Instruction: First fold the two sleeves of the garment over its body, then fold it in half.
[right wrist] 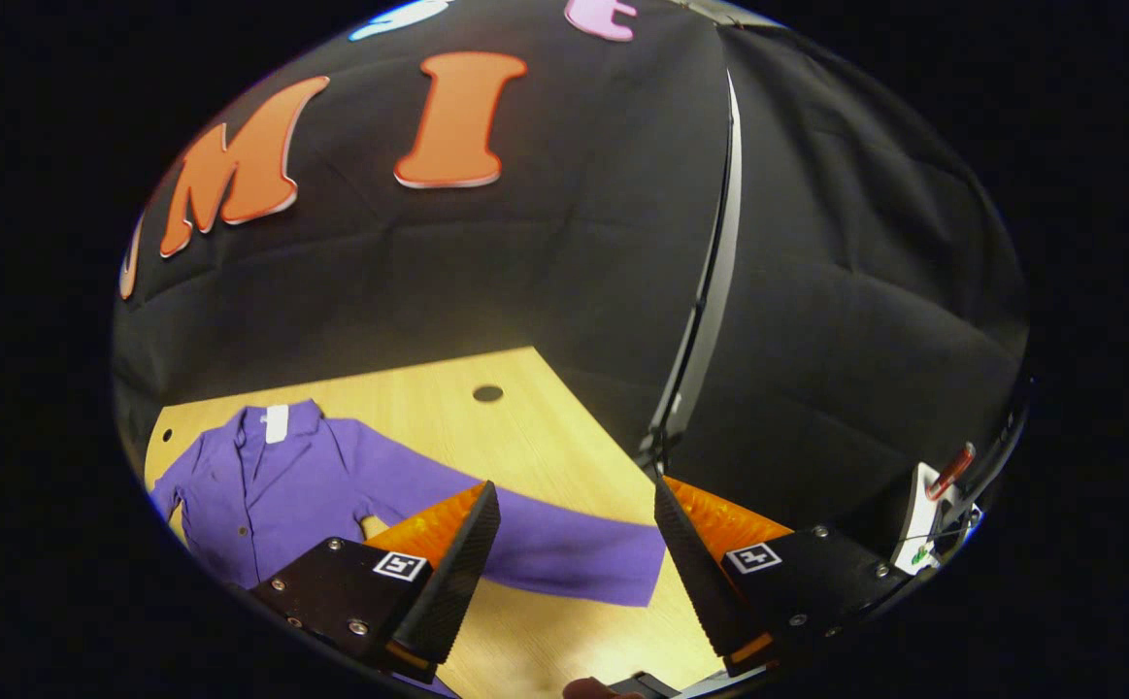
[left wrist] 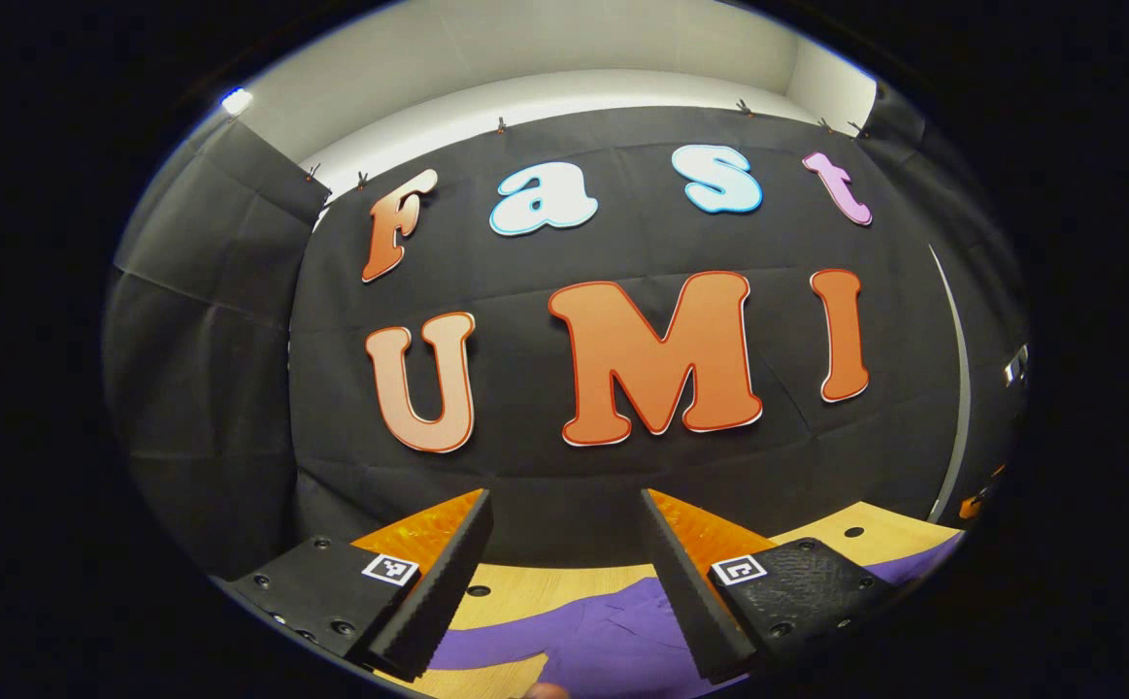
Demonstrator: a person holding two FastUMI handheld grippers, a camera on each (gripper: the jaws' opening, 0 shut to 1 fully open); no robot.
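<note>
Wooden desk (right wrist: 525,437), black-cloth booth. Purple garment (right wrist: 263,485) flat, sleeve (right wrist: 564,553) outstretched, unfolded. Right hand-held gripper (right wrist: 574,563) open above sleeve; left hand-held gripper (left wrist: 564,582) open, empty. Advised: pinch cuff, carry across body.

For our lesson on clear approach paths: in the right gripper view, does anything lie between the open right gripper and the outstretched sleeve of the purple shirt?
Nothing visible does. The right gripper hangs open above the purple cloth shirt's sleeve, spread flat on the bare light wooden table.
</note>
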